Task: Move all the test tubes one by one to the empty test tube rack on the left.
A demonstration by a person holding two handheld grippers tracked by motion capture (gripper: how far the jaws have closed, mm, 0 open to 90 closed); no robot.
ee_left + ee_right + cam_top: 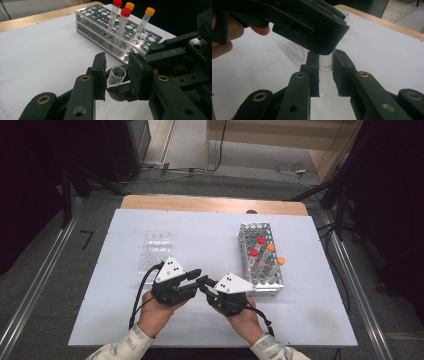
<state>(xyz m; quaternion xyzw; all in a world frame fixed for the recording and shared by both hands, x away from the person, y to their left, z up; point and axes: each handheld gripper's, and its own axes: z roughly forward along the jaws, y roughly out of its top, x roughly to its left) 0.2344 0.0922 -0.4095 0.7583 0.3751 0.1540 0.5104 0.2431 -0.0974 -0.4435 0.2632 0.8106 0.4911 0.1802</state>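
Both forearms come in from the near edge of the white table [210, 227] and angle inward, so the two grippers meet nose to nose at the near middle. The left gripper [196, 274] is held in the person's left hand [156, 312], pointing right; the right gripper [204, 282] sits in the right hand [246, 320], pointing left and a little far.

Between them is a clear open tube [116, 75] with no cap. In the right gripper view that gripper's black pads are pressed onto the tube's [326, 65] printed wall from both sides, pinching it. In the left gripper view its jaws stand on either side of the tube's open mouth; whether they press on it I cannot tell.

Just right of the hands stands a metal tube rack [262, 256] holding red- and orange-capped tubes [261, 240]. A clear well plate [155, 249] lies far-left of the grippers.
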